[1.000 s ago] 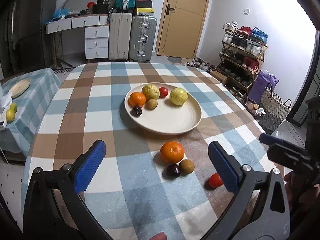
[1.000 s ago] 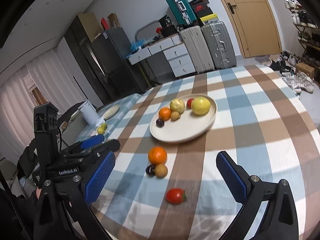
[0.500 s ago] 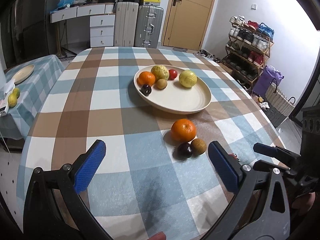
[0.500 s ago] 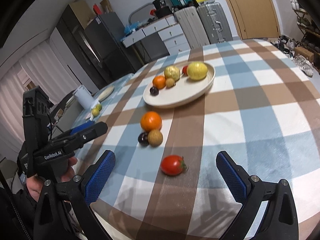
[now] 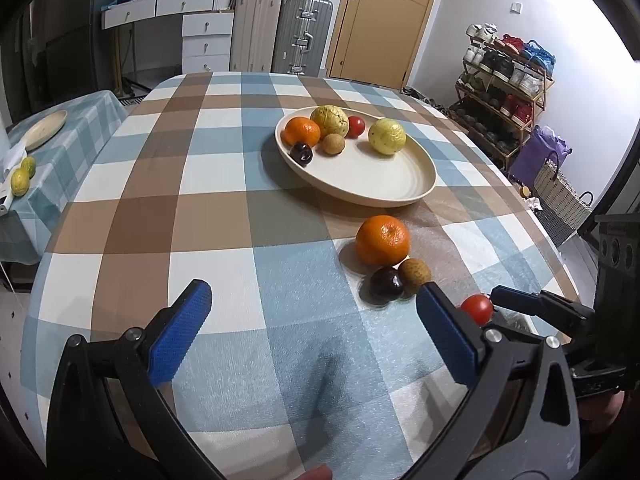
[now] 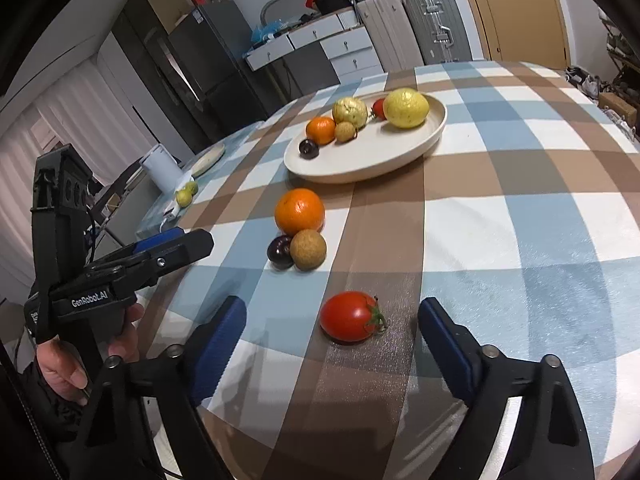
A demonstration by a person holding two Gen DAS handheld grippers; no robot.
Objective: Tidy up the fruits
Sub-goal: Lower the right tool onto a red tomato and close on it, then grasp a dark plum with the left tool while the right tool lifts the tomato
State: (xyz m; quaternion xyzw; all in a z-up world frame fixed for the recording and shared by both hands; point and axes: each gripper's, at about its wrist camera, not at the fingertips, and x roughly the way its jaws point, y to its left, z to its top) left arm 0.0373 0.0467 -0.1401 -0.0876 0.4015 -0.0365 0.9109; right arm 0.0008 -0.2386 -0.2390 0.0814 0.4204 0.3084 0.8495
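Note:
A cream plate (image 5: 384,184) (image 6: 400,152) on the checked table holds an orange, two yellow-green fruits, a small red tomato, a brown longan and a dark cherry. Loose on the cloth lie an orange (image 5: 383,240) (image 6: 300,210), a dark cherry (image 5: 386,283) (image 6: 280,251), a brown longan (image 5: 415,272) (image 6: 308,249) and a red tomato (image 5: 477,309) (image 6: 349,316). My right gripper (image 6: 332,336) is open, low over the table, its blue pads on either side of the tomato without touching it. My left gripper (image 5: 320,332) is open and empty above bare cloth, left of the loose fruits.
The table's near edge curves below both grippers. A side table (image 5: 60,148) at the left carries a second plate (image 5: 44,130) and two small yellow fruits (image 5: 20,182). Suitcases, drawers, a door and a shoe rack stand behind the table.
Both grippers have moved forward and down toward the table. The right gripper has closed in on the tomato, which now sits between its open fingers. No fruit has moved.

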